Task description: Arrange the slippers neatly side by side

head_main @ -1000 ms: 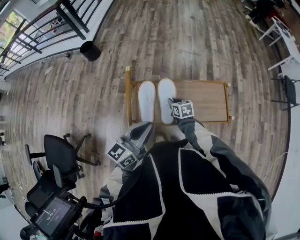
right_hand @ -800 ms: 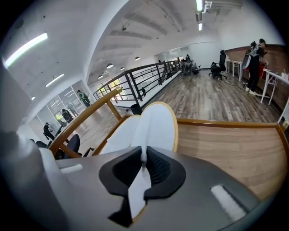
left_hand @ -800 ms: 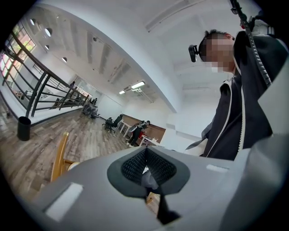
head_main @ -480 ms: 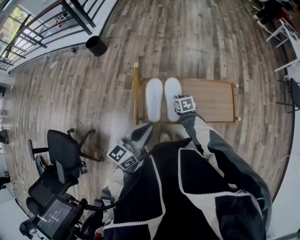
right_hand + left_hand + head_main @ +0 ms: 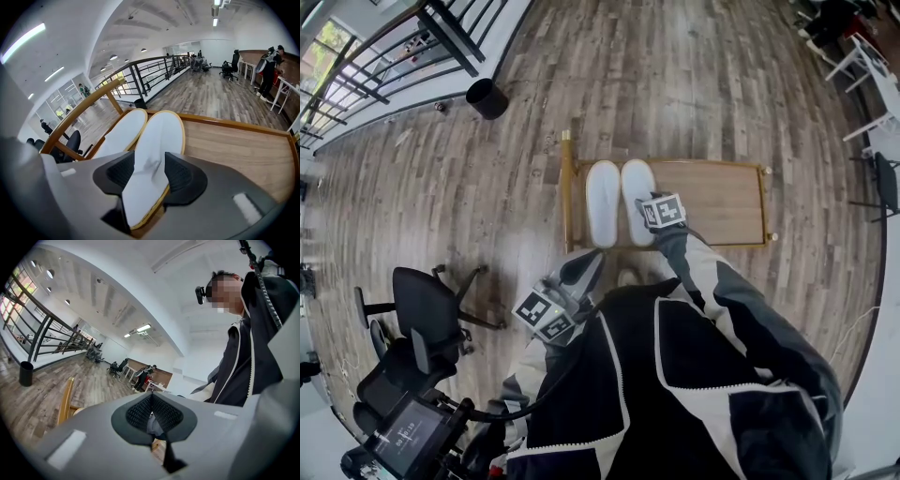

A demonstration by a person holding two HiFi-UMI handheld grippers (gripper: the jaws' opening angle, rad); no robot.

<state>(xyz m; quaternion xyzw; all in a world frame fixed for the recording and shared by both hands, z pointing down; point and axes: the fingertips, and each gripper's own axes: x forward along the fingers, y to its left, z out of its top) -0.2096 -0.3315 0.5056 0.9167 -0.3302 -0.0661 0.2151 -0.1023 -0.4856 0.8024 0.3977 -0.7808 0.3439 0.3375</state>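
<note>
Slippers (image 5: 603, 202) together; right claw (image 5: 151, 171) just opened astride one heel (image 5: 140, 206), plain only in its view; left claw (image 5: 151, 401) closed.

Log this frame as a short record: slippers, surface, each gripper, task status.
slippers: rail-side slipper and second slipper, both white, lying side by side, toes the same way
surface: low wooden stand
right gripper: jaws have just been opening; second slipper's heel sits between them, unclamped
left gripper: shut, empty, near the torso
task status: pair looks aligned
</note>
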